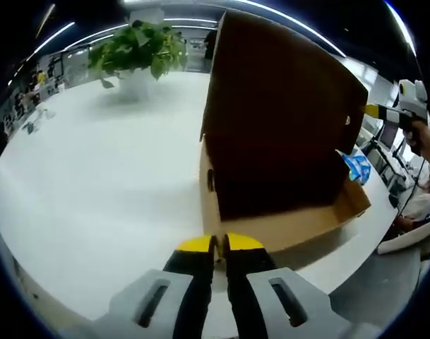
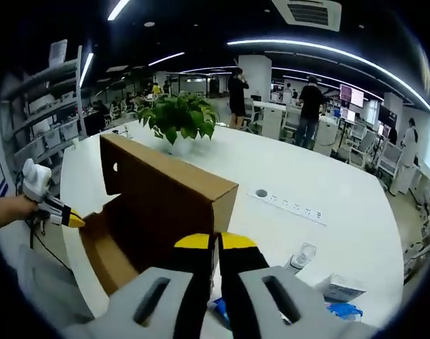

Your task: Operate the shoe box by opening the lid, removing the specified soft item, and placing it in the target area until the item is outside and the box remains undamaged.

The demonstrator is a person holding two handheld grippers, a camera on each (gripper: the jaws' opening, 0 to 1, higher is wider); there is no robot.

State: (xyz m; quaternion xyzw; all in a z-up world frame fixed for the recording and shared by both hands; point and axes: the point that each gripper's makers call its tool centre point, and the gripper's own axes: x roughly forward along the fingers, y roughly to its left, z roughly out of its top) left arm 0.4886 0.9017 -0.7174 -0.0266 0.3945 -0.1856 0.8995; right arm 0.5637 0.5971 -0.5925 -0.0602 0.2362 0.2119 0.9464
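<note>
both grippers, left point(image 1: 219, 244) and right point(image 2: 216, 242), were pressed together beside the open box point(image 1: 278, 141), lid point(image 2: 158, 187) up

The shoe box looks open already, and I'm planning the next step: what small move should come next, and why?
Probably open the right gripper and lower it toward the blue soft item at the far end of the shoe box. The lid already stands upright, both grippers look shut and empty, and the left gripper sits at the box's near end.
</note>
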